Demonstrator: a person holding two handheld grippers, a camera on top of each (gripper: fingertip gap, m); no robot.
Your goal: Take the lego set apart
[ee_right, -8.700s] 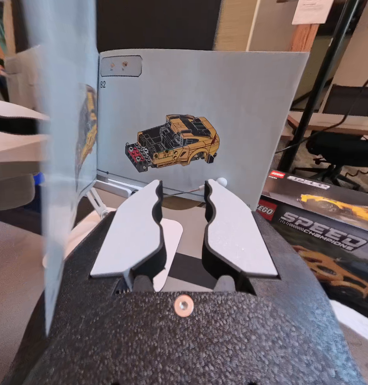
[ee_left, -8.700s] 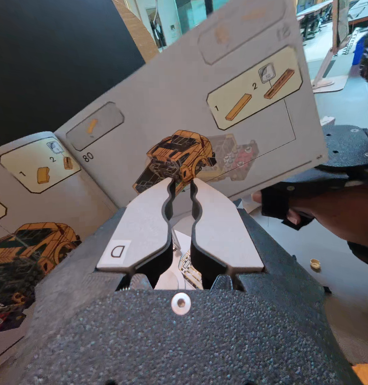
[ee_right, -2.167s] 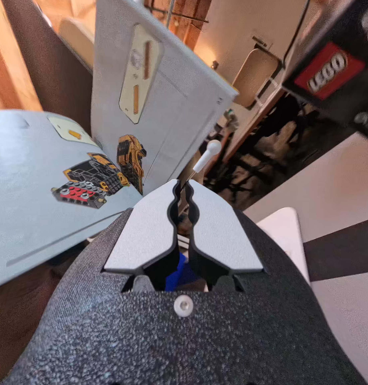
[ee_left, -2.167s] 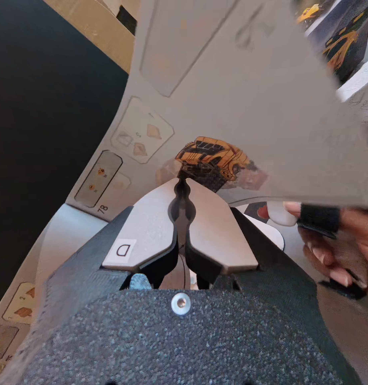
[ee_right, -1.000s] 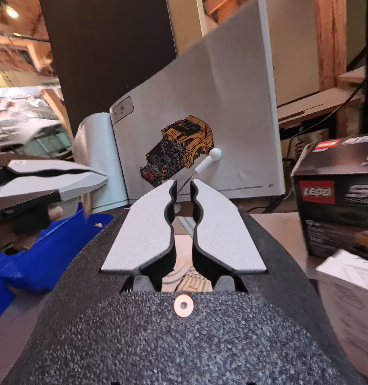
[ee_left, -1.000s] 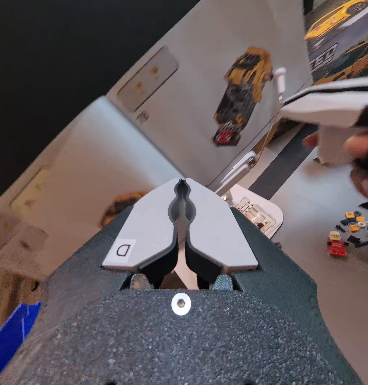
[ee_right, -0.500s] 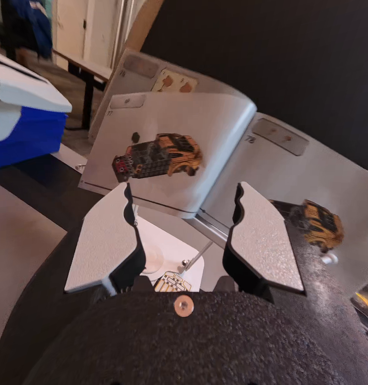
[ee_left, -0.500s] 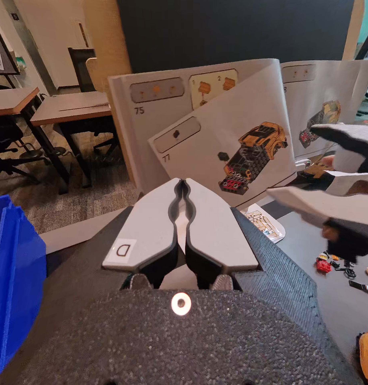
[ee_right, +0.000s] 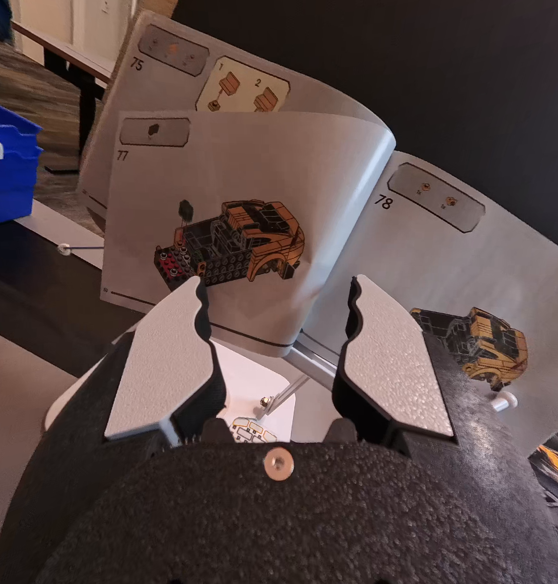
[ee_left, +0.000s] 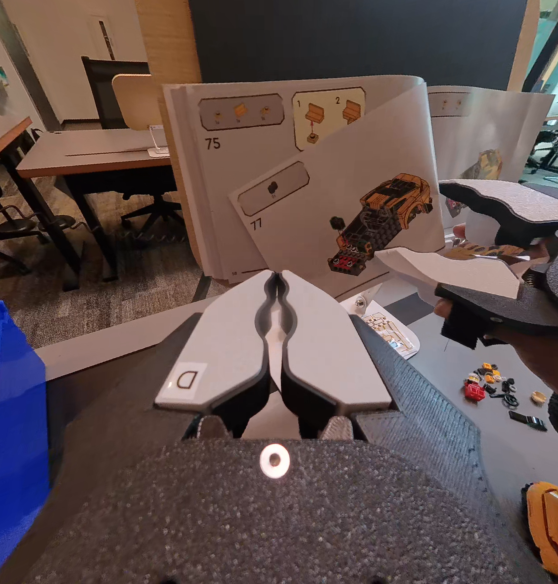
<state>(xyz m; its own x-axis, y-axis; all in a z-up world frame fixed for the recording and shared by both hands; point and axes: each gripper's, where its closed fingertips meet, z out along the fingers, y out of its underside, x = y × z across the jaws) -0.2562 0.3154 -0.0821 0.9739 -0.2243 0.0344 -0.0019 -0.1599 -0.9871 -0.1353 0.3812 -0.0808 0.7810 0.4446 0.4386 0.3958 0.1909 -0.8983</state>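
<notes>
The yellow and black lego car (ee_left: 549, 534) shows only as a sliver at the bottom right edge of the left wrist view, on the grey table. Several small loose pieces (ee_left: 489, 384), with a red one among them, lie on the table to the right. My left gripper (ee_left: 277, 278) is shut and empty, pointing at the standing instruction booklet (ee_left: 240, 189). My right gripper (ee_right: 276, 282) is open, with its jaws just in front of a curled booklet page (ee_right: 240, 177). It also shows in the left wrist view (ee_left: 410, 221), by that page's right edge.
The booklet leans on a white stand (ee_right: 255, 379) with a thin metal arm (ee_left: 371, 292). A blue bin (ee_left: 12, 410) stands at the left and also shows in the right wrist view (ee_right: 9, 177). A lego box corner (ee_right: 552, 467) is at the right. Desks and chairs stand beyond the table.
My right gripper has opened wide over the last second and come up to the curled page. Both views have swung to face the booklet. My left gripper stays shut.
</notes>
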